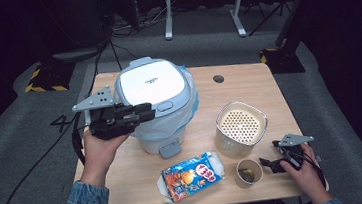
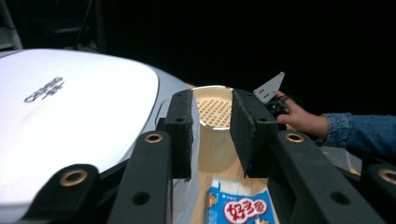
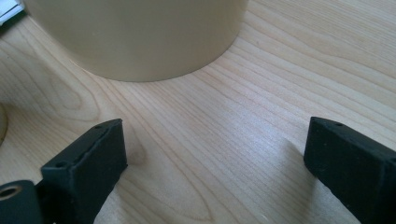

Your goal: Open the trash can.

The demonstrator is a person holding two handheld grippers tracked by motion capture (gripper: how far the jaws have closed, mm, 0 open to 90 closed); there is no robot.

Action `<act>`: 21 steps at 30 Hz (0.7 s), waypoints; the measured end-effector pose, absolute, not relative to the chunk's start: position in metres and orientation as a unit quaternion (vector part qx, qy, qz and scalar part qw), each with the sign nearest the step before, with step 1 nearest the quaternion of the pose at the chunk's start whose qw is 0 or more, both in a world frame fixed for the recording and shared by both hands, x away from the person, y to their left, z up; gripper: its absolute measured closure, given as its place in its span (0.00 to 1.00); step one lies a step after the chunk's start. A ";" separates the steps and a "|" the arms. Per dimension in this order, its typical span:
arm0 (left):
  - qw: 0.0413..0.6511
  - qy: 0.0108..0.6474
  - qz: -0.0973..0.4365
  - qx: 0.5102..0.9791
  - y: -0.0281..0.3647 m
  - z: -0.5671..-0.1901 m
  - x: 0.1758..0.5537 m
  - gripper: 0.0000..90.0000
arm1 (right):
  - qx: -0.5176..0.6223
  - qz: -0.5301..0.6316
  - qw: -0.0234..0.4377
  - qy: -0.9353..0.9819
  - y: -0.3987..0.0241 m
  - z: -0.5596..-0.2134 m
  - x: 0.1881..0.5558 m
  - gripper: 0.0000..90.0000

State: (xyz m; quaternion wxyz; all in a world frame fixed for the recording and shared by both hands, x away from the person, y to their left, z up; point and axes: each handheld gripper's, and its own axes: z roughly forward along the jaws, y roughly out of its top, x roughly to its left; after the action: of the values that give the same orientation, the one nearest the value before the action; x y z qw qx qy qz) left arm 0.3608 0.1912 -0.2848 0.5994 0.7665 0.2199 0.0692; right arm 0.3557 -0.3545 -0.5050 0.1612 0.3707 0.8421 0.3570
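Left claw [image 1: 142, 111] hovers slightly spread beside the white bin lid [image 1: 151, 82]; right claw [image 3: 215, 154], spread wide, rests low on the tabletop [image 3: 243, 116] near the cream canister [image 1: 240, 128], right of a paper cup [image 1: 249, 172]

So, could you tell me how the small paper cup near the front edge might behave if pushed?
The paper cup looks thin-walled and light, so it would probably slide or tip easily. It stands open-topped with something dark inside, so tipping might spill that. Squeezing hard would likely crush it.
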 end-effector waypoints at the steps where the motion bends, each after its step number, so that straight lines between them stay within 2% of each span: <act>1: 0.601 0.224 0.068 0.764 0.190 -0.285 0.363 0.81 | 0.370 0.357 0.161 0.842 -0.355 -0.505 0.356 0.06; 3: 0.601 0.233 0.068 0.761 0.185 -0.284 0.368 0.84 | 0.369 0.357 0.161 0.843 -0.355 -0.505 0.356 0.06; 4: 0.598 0.238 0.071 0.762 0.183 -0.284 0.370 0.90 | 0.369 0.357 0.161 0.843 -0.355 -0.505 0.356 0.06; 9: 0.579 0.249 0.083 0.772 0.168 -0.284 0.376 0.99 | 0.368 0.357 0.160 0.843 -0.355 -0.505 0.356 0.06; 21: 0.542 0.263 0.099 0.792 0.150 -0.289 0.379 1.00 | 0.367 0.358 0.160 0.844 -0.355 -0.505 0.357 0.06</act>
State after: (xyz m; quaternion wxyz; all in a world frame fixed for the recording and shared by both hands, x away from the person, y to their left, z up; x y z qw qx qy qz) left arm 0.3787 0.1503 -0.2893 0.5416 0.7924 0.2626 0.0993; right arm 0.3567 -0.3548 -0.5051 0.1599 0.3667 0.8437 0.3579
